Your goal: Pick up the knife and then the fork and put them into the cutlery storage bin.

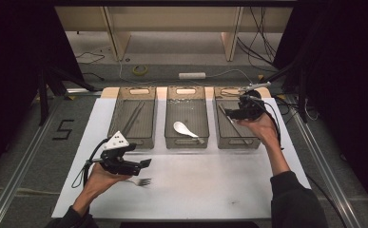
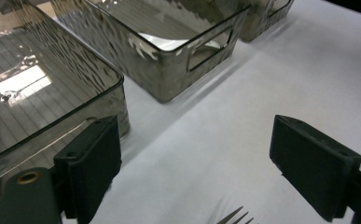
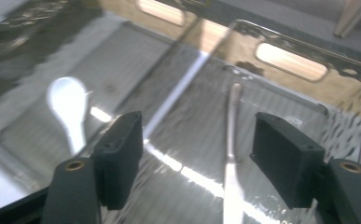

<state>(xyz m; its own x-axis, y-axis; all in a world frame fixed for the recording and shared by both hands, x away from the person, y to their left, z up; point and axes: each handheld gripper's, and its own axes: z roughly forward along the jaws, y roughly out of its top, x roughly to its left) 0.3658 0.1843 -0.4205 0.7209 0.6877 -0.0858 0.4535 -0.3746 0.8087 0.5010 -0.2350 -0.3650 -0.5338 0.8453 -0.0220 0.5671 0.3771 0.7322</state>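
My left gripper (image 1: 143, 164) (image 2: 197, 140) stands open low over the white mat, nothing between its jaws. A metal fork (image 1: 143, 182) lies on the mat just below it, its tines (image 2: 236, 217) showing at the bottom of the left gripper view. My right gripper (image 1: 234, 114) (image 3: 199, 135) hangs open above the right smoky bin (image 1: 255, 141) (image 3: 308, 51). A slim metal utensil (image 3: 232, 154) lies on that bin's floor beneath the jaws, untouched. A white spoon (image 1: 184, 129) (image 3: 68, 100) rests in the middle bin (image 1: 186, 142).
The left bin (image 1: 134, 140) (image 2: 52, 116) holds chopsticks (image 1: 134, 118). All three bins stand side by side at the back of the white mat (image 1: 210, 185). Cables and a tape roll lie on the floor beyond the table.
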